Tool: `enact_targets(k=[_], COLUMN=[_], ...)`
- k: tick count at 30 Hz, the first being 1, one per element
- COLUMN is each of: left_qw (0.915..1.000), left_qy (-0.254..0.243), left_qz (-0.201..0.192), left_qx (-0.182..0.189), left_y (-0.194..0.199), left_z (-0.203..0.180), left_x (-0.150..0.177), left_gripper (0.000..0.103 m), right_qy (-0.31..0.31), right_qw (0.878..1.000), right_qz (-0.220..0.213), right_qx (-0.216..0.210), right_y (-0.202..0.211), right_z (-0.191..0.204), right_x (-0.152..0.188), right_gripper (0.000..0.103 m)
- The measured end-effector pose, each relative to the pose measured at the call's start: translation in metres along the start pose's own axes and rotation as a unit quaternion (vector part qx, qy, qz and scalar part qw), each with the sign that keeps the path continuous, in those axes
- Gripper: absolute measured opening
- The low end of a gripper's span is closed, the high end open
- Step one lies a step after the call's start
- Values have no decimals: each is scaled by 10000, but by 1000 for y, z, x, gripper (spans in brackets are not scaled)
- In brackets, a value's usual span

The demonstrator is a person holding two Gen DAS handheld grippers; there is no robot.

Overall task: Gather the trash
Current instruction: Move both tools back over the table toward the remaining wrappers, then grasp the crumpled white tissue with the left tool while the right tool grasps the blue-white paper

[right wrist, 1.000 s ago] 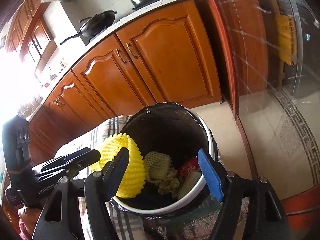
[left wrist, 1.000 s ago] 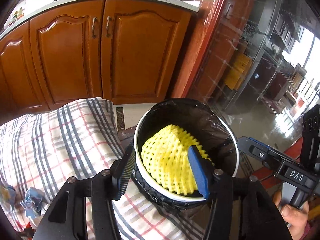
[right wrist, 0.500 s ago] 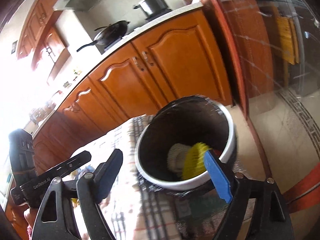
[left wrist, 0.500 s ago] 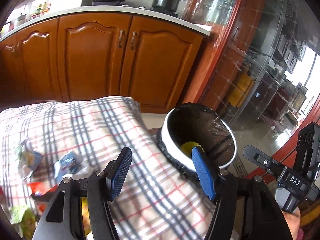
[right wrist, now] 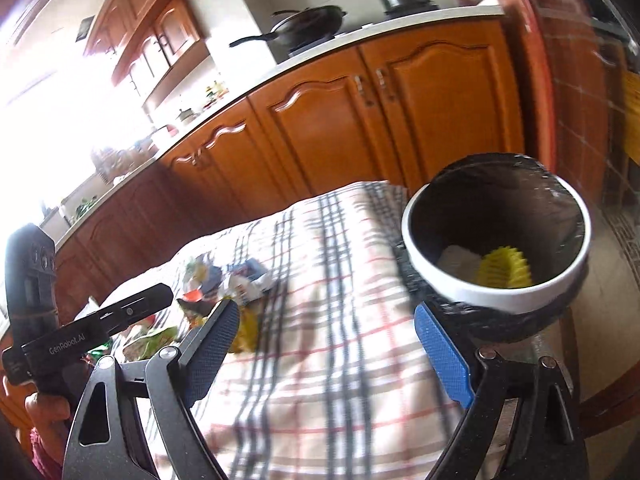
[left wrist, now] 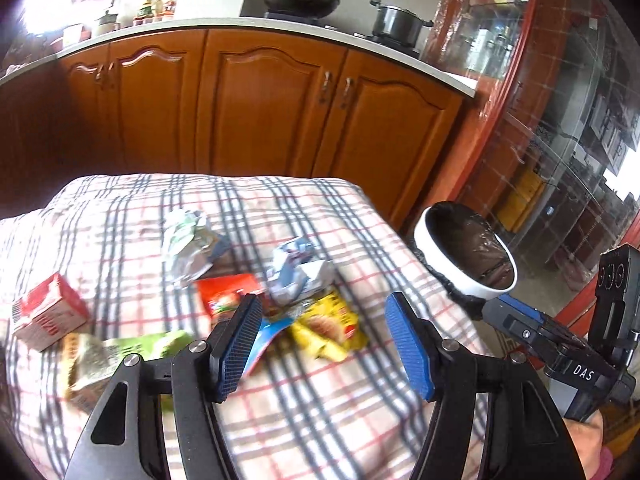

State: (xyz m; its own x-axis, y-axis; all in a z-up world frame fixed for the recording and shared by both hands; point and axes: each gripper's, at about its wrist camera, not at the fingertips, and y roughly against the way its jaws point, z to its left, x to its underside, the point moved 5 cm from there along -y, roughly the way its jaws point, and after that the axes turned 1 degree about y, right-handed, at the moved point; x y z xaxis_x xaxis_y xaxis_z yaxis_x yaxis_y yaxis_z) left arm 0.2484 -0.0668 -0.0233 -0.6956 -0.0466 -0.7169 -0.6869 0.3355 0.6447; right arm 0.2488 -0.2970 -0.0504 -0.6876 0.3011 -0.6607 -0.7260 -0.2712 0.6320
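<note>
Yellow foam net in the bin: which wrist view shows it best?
Right wrist. It looks down into the bin and shows the yellow foam net at the bottom beside pale trash. The left wrist view sees only the bin's rim and dark liner; the net is hidden.

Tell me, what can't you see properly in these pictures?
- Bin bottom: in the right wrist view its near wall hides all but a bit of yellow net; in the left wrist view the inside is just dark.
- Wrappers: motion blur in both views makes the print unreadable.
- Green packet: partly behind the left gripper in its own view.
- Bottles on the counter: too small to tell apart.
</note>
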Motion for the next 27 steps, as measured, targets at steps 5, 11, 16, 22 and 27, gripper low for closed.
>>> enact_targets(k=[5,11,16,22,27], left_qw=[9998,9988,9978,9971,9969], left_qy=[128,352,496,564,536], left_qz=[-17,-65,-97,-47,84], left_qx=[-164,-337,-435,-508,-576], left_y=[24,38,39,30,12], left_z=[23,50,69,82,87], left_x=[6,1,-10,-21,-32], left_gripper=[64,64,64,64,64], right_qy=[266,386,317,312,364], right_qw=[9993,9980,9970,9960,9950], right_qz=[188,376,546,607,681], right_qx=[-178,-320,-455,-570,-641], right_y=[-11,-24,-39,-52,-67], right_z=[30,55,65,75,85], right_x=[10,18,16,7,-6], right_gripper=[91,90,90,86,72])
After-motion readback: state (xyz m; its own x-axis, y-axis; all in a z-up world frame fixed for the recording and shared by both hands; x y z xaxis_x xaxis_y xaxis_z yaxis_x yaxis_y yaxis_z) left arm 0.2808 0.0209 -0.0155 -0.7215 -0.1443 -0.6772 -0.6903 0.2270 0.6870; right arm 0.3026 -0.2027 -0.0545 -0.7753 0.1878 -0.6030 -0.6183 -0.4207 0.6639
